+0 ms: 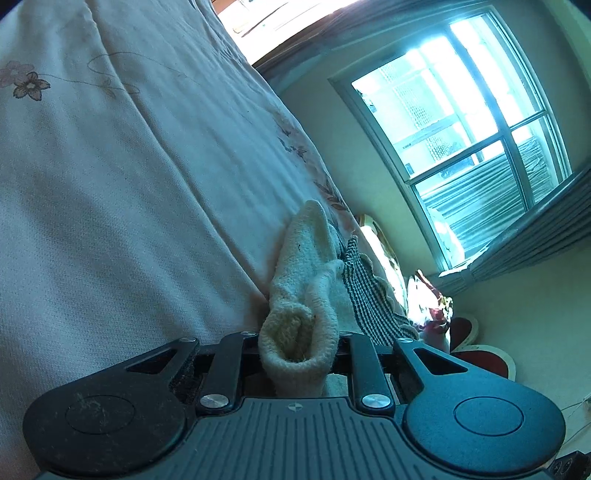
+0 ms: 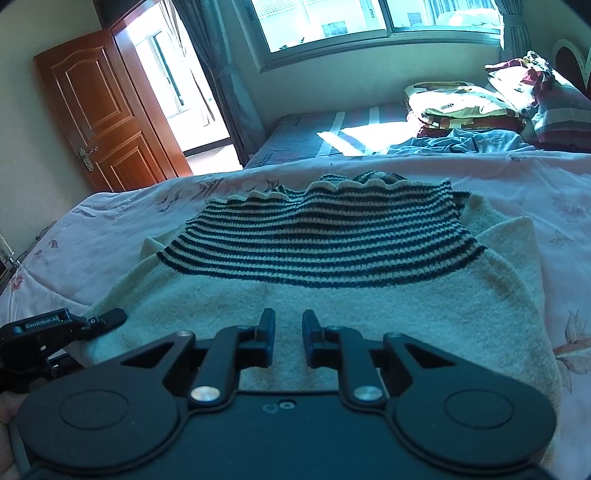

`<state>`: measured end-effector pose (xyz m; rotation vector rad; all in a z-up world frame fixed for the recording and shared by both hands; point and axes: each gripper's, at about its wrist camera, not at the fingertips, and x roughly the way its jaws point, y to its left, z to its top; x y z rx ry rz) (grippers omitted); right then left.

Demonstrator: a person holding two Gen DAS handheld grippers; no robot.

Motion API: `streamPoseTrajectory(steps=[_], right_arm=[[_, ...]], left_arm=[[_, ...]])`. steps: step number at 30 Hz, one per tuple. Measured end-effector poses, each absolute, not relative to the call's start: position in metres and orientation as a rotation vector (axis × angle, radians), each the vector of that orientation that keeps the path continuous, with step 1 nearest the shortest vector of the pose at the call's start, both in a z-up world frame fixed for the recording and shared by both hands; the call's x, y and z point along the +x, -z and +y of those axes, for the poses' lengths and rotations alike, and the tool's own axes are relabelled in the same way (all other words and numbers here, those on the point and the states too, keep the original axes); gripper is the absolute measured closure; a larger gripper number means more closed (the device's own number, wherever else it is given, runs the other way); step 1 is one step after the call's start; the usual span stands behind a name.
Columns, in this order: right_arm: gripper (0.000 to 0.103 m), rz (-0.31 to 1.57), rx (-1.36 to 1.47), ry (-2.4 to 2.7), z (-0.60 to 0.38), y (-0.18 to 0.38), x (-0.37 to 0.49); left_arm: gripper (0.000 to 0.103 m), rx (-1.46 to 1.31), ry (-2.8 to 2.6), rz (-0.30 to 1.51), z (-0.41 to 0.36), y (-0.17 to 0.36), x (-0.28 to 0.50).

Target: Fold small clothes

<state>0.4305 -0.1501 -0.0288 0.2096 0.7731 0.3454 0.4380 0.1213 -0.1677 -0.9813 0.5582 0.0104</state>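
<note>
A small cream knit sweater with a dark-striped upper part lies flat on the bed. My right gripper hovers just over its near cream hem, jaws a little apart and empty. My left gripper is shut on a cream sleeve of the sweater, which bunches up between the fingers; the striped part shows beyond it. The left gripper also shows in the right wrist view at the sweater's left edge.
A pale floral bedspread covers the bed. Folded bedding and pillows are piled at the far right by the window. A wooden door stands open at the left.
</note>
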Motion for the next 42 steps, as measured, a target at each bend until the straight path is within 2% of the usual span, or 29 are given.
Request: streamPoseTrajectory(steps=[7, 15, 25, 30, 33, 36, 38, 40, 42], right_arm=[[0.089, 0.795, 0.16, -0.334, -0.137, 0.046, 0.44], [0.09, 0.794, 0.169, -0.333, -0.138, 0.047, 0.439], [0.091, 0.813, 0.303, -0.327, -0.153, 0.051, 0.443], [0.094, 0.844, 0.518, -0.322, -0.181, 0.053, 0.447], [0.077, 0.785, 0.695, -0.269, -0.223, 0.047, 0.437], [0.07, 0.762, 0.827, -0.239, -0.267, 0.046, 0.426], [0.059, 0.748, 0.909, -0.221, -0.297, 0.048, 0.416], [0.036, 0.735, 0.966, -0.21, -0.318, 0.048, 0.406], [0.031, 0.727, 1.0, -0.207, -0.333, 0.048, 0.397]], left_arm=[[0.085, -0.985, 0.007, 0.556, 0.124, 0.169, 0.431], [0.085, -0.939, 0.063, 0.519, 0.119, 0.139, 0.435], [0.085, -0.888, 0.173, 0.512, 0.096, 0.094, 0.445], [0.085, -0.794, 0.31, 0.542, 0.047, 0.063, 0.463], [0.085, -0.698, 0.375, 0.591, 0.006, 0.055, 0.473], [0.085, -0.616, 0.43, 0.671, -0.039, 0.058, 0.48], [0.085, -0.557, 0.447, 0.737, -0.068, 0.065, 0.484], [0.084, -0.519, 0.451, 0.805, -0.092, 0.074, 0.487], [0.081, -0.463, 0.438, 0.841, -0.11, 0.079, 0.485]])
